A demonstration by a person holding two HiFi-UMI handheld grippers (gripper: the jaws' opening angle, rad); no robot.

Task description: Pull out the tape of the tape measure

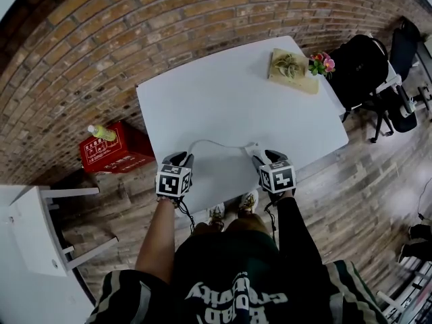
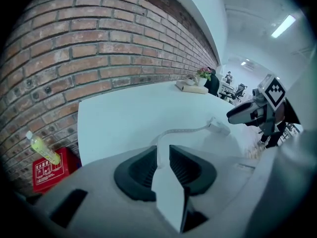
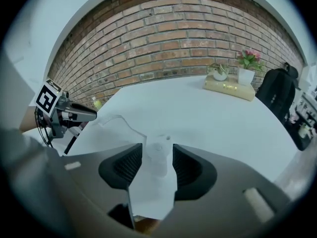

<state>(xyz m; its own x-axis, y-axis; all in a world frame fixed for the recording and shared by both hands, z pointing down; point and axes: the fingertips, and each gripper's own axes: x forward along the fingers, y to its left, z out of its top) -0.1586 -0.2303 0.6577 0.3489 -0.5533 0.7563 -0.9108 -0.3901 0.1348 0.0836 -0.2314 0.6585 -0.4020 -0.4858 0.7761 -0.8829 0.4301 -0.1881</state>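
At the near edge of the white table [image 1: 223, 86]: a person stands with a gripper in each hand, both angled down at the tabletop.
Tape measure [image 1: 252, 147]: it lies on the table by that near edge. Its white case [image 3: 157, 158] is on the right, and the tape [image 1: 214, 142] is drawn out in a shallow curve to the left.
Right gripper [image 3: 157, 150]: the jaws are wide apart. The case sits between them and is not clamped.
Left gripper [image 2: 163, 150]: the jaws are parted a little. The tape's free end runs into the gap and the pads do not pinch it.
Far corner: a book [image 1: 293, 73] carries a potted plant [image 1: 287, 65], with flowers [image 1: 322, 63] beside it.
Floor, left of the table: a red crate [image 1: 115, 152] with a bottle [image 1: 101, 133] on top stands against the brick wall [image 1: 135, 25].
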